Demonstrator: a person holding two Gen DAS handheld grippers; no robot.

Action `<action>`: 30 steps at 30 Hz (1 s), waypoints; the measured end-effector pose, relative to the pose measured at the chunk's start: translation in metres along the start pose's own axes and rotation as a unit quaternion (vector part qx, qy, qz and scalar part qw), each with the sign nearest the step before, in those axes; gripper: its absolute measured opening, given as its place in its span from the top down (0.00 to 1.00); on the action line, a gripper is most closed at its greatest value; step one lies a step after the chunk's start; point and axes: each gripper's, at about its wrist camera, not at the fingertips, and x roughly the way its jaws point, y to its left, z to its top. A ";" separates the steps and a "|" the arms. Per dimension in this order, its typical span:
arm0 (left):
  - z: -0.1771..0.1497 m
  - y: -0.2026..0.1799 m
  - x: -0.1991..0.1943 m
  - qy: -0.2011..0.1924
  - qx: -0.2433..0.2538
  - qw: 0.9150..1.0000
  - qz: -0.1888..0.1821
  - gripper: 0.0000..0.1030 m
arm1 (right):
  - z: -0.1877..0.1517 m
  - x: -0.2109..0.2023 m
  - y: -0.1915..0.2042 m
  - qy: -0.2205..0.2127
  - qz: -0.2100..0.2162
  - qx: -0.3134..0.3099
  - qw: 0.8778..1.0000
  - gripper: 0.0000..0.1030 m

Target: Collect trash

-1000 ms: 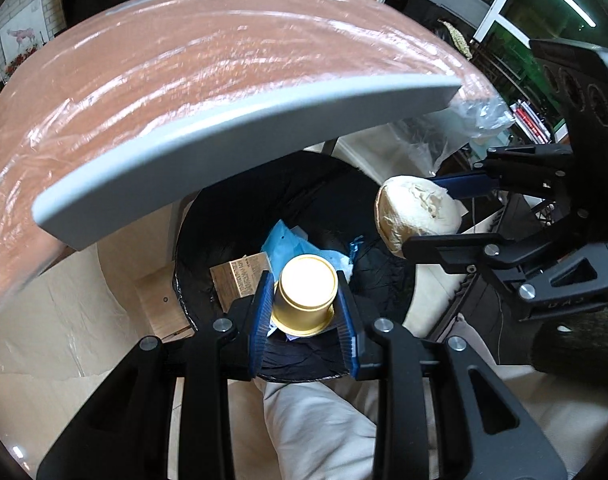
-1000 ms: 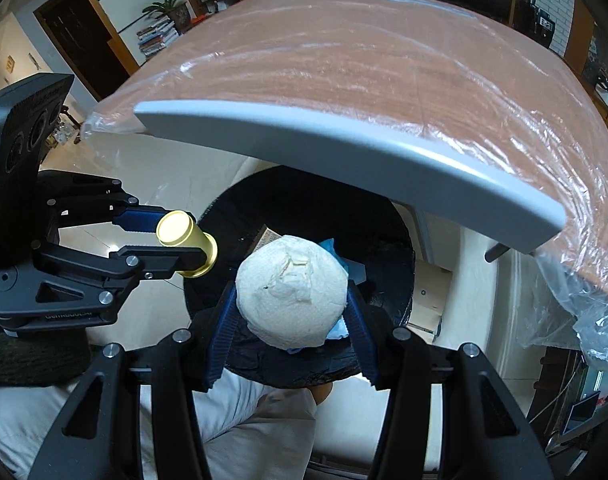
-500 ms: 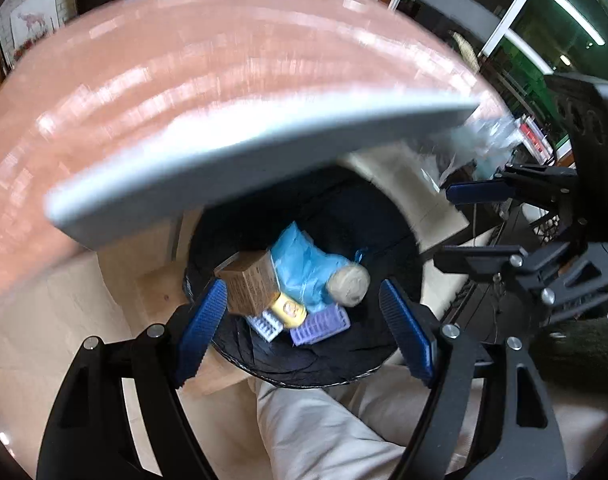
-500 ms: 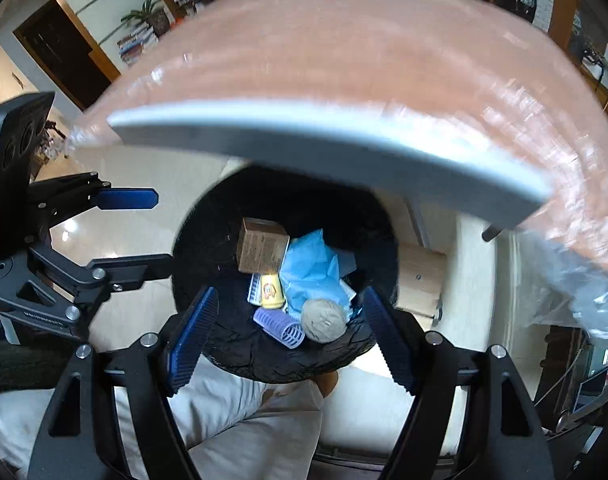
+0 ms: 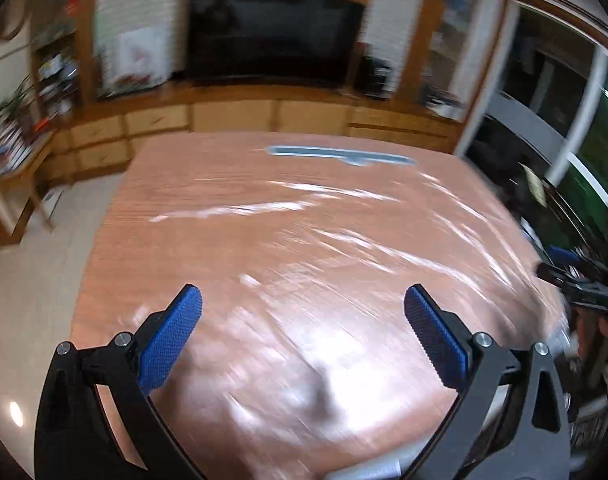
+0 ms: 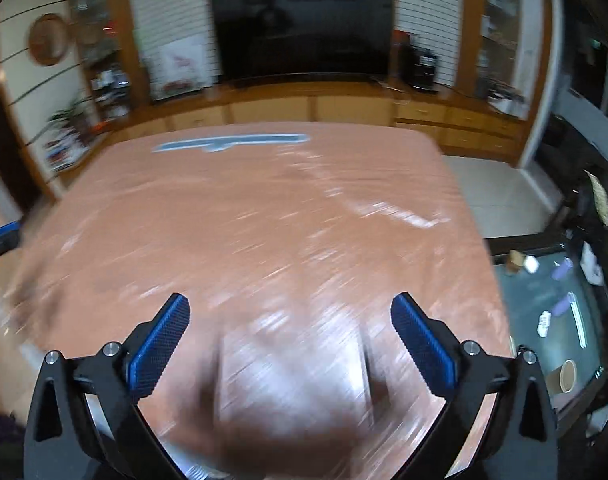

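My left gripper [image 5: 303, 294] hangs over the brown table [image 5: 304, 220], which is wrapped in shiny plastic film. Its jaws are opening wide and nothing is between the blue pads. My right gripper [image 6: 290, 300] is over the same table [image 6: 264, 208], its jaws also opening and empty. In the left wrist view, part of the right gripper shows at the right edge. No trash lies on the blurred table top, and the bin is out of view.
A grey strip [image 5: 340, 156] lies along the table's far edge. Behind it stand a wooden cabinet [image 6: 344, 108] and a dark television [image 6: 304, 28]. A low glass table [image 6: 552, 312] to the right holds a paper cup [image 6: 566, 376] and small items.
Both grippers let go over the black bin: the yellow cup and the paper ball dropped in. Both then opened wide and swung up from under the table edge to above its top.
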 end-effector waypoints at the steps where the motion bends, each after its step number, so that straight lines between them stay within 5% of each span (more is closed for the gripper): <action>1: 0.006 0.009 0.011 0.003 -0.009 1.000 0.006 0.02 | 0.008 0.016 -0.013 0.008 -0.009 0.012 1.000 0.04; 14: 0.047 0.064 0.114 0.057 -0.044 0.994 0.079 0.02 | 0.058 0.109 -0.084 0.044 -0.094 0.049 0.993 0.04; 22: 0.049 0.056 0.120 0.063 -0.007 0.991 0.119 0.01 | 0.057 0.117 -0.095 0.044 -0.093 0.068 0.992 0.04; 30: 0.051 0.061 0.123 0.065 -0.012 0.991 0.118 0.01 | 0.057 0.117 -0.095 0.045 -0.093 0.069 0.992 0.03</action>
